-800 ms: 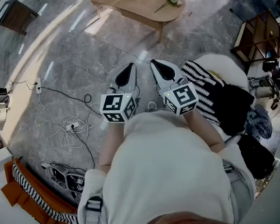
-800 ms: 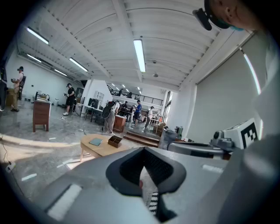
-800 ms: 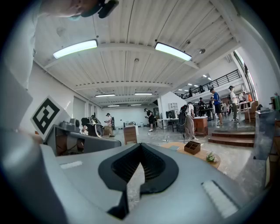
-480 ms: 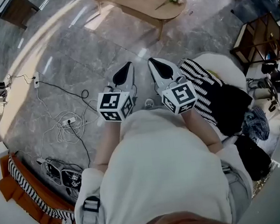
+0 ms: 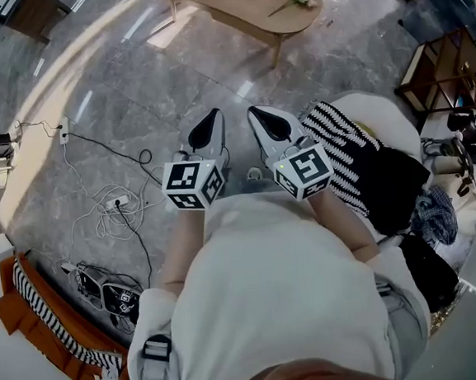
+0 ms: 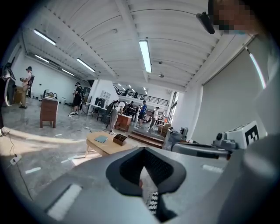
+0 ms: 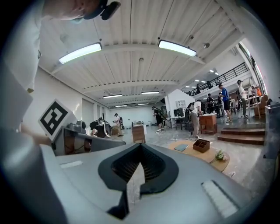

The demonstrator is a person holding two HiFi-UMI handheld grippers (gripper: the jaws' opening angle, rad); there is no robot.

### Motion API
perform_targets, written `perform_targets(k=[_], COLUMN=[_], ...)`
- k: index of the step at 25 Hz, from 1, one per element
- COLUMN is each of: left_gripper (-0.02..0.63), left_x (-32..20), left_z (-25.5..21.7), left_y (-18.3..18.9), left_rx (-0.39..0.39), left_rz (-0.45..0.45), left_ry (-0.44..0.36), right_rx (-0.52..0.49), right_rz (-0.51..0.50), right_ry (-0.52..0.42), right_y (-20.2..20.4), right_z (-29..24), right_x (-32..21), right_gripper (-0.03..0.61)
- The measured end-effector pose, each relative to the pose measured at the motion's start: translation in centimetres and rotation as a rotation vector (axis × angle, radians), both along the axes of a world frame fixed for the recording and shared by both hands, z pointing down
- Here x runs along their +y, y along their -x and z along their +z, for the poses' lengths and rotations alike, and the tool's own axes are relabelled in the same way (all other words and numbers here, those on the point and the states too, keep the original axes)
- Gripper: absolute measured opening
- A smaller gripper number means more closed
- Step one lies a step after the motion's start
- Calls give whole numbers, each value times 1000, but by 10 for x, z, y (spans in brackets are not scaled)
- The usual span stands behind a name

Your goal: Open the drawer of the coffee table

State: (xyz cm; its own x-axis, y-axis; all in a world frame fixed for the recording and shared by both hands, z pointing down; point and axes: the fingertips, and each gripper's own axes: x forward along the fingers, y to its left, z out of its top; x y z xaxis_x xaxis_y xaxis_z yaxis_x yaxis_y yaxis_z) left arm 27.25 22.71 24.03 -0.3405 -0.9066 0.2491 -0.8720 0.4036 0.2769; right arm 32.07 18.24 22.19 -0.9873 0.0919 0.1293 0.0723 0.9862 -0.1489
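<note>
The light wooden oval coffee table [image 5: 246, 2] stands on the marble floor well ahead of me, carrying a notebook, a small brown box and a sprig of flowers; no drawer shows. My left gripper [image 5: 207, 126] and right gripper [image 5: 266, 118] are held side by side in front of the person's chest, far short of the table. Both are shut with nothing between the jaws. In the left gripper view the table [image 6: 105, 146] lies beyond the shut left gripper [image 6: 142, 179]. The right gripper view has the table [image 7: 199, 155] to the right of the shut right gripper [image 7: 134, 175].
Cables and a power strip [image 5: 112, 213] trail over the floor at left. A white seat with a striped cloth [image 5: 350, 146] is close on the right, and a wooden shelf [image 5: 443, 68] beyond it. An orange and striped piece [image 5: 42, 318] sits at lower left. People stand far off.
The floor and the coffee table have slid slightly toward the top of the head view. Both grippers stay shut, side by side in front of the chest.
</note>
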Motion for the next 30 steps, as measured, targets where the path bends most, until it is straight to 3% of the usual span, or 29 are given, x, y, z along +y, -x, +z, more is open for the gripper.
perform_targets(k=[5, 11, 23, 30], left_gripper=[2, 2, 2, 2], left_x=[-7, -17, -36, -35], left_z=[2, 5, -3, -1], left_y=[12, 54, 196, 281], left_rx=[0, 6, -21, 8], left_rz=[5, 13, 94, 153], left_ry=[0, -12, 4, 9], right_rx=[15, 22, 0, 13], right_rz=[0, 14, 122, 214], right_ry=[-5, -7, 40, 26], right_y=[17, 53, 188, 263], right_z=[2, 6, -2, -10], right_x=[-6, -17, -42, -46], right_gripper=[2, 2, 2, 2])
